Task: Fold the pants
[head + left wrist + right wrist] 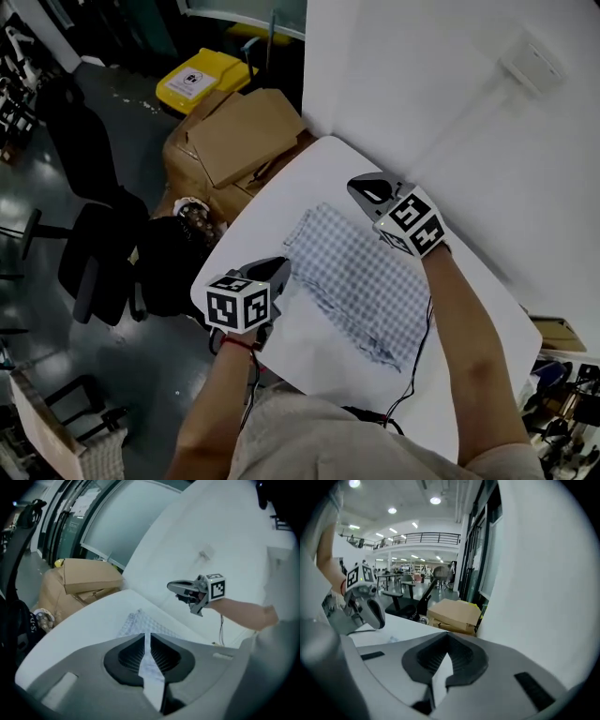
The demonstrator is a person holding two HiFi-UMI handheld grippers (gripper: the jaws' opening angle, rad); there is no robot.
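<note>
The checkered pants [361,281] lie folded in a long flat strip on the white table [272,211]. My left gripper [279,267] hovers just off their near left edge, above the table. Its jaws stand a narrow slit apart with nothing gripped, and the pants [140,620] show just beyond its tips [146,637]. My right gripper [361,187] hangs above the far end of the pants, lifted off the cloth. Its jaws [447,639] are shut and empty. Each gripper appears in the other's view: the right gripper [171,587] and the left gripper [370,611].
A white wall [450,103] runs close along the table's right side. Cardboard boxes [239,141] and a yellow bin [202,80] stand beyond the far corner. A black office chair [94,253] sits on the floor to the left. A black cable [417,356] trails across the near table.
</note>
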